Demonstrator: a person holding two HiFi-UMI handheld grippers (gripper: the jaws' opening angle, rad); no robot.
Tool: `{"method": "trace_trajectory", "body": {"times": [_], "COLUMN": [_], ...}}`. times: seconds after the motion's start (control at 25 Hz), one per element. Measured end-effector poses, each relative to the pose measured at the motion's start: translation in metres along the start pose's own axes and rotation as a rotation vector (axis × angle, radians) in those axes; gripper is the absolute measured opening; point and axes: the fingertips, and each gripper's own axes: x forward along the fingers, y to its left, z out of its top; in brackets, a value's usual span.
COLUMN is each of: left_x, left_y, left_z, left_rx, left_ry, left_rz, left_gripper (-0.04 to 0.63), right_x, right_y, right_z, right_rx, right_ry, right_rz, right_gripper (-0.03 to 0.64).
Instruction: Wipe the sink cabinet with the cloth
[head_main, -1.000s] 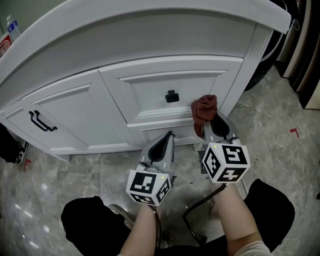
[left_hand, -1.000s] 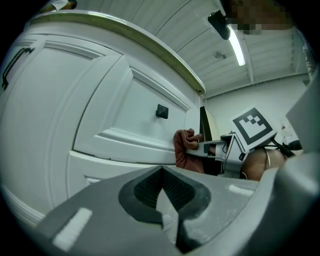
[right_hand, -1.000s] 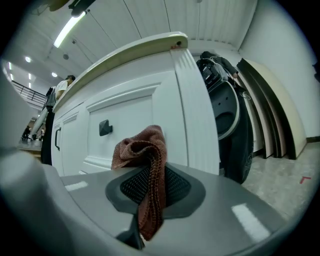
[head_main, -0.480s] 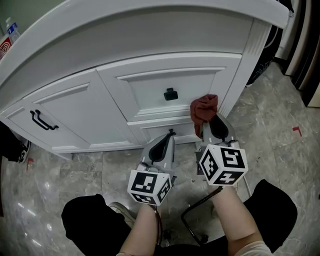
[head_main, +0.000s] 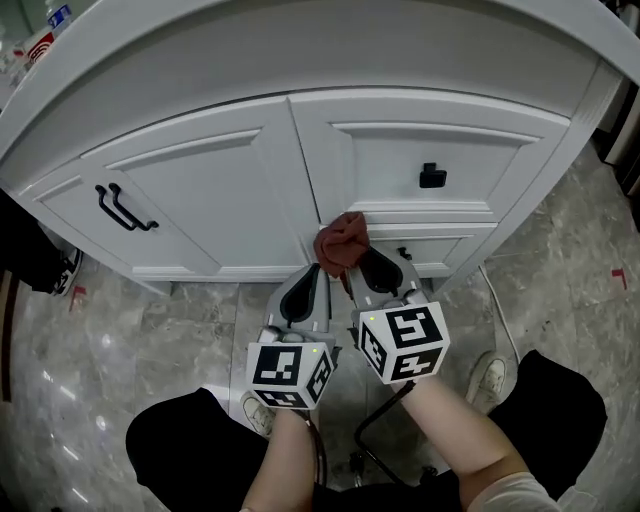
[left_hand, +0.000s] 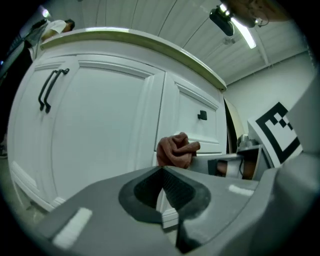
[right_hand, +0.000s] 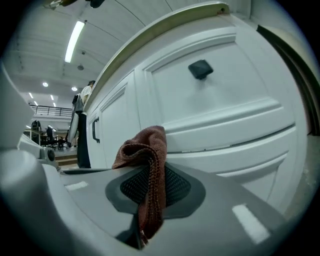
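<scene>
Right hand-held gripper (head_main: 358, 265) is clamped on the rust-brown cloth (head_main: 342, 238); in the right gripper view a strip of cloth (right_hand: 145, 150) runs down between the shut jaws and the rest bunches above the tips. The change: half a second back the bunch sits at about 4 o'clock from the black knob (head_main: 432, 176), near the right end of the sink cabinet (head_main: 200, 190); now it sits at about 8 o'clock from that knob, on the upright strip between the left door (head_main: 190, 200) and the drawer column, level with the lower edge of the upper drawer (head_main: 400, 160). The head camera has swung too, so more of the door and its bar handle (head_main: 125, 208) shows at 9 o'clock. Read as one leftward stroke along the rail under the upper drawer. Contact looks real in the left gripper view, with the cloth (left_hand: 175, 150) against the white face, though the pressure cannot be judged from here. Left hand-held gripper (head_main: 314, 278) has its jaws together on nothing and hangs just beside the right one at its 8 o'clock, short of the cabinet, taking no part. Judgement: the lower drawer band is partly covered, while the door panel, the upper drawer face and the base by the floor (head_main: 150, 340) are likely still to do.
</scene>
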Motion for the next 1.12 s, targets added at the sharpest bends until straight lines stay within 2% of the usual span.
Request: {"method": "trace_trajectory", "body": {"times": [0.16,0.36,0.56,1.12], "left_x": [-0.009,-0.008,0.002,0.03], "left_y": [0.018,0.023,0.007,-0.054], "left_z": [-0.002,-0.005,-0.011,-0.012], "left_rx": [-0.016,-0.027,-0.055,-0.063], "left_ry": [0.004,0.007,0.009,0.013], "left_rz": [0.017,0.013,-0.031,-0.135], "left_gripper": [0.0,0.0,0.0,0.0], "right_x": [0.019,0.023,0.013,-0.04], "right_y": [0.011,0.008,-0.013,-0.1], "right_z": [-0.019,-0.02,-0.022,-0.015], "right_rx": [0.024,0.029,0.039,0.076], "right_ry": [0.038,0.034,0.041,0.032], "right_rz": [0.013,0.016,-0.014,-0.167], "right_gripper": [0.087,0.087,0.087,0.087]}}
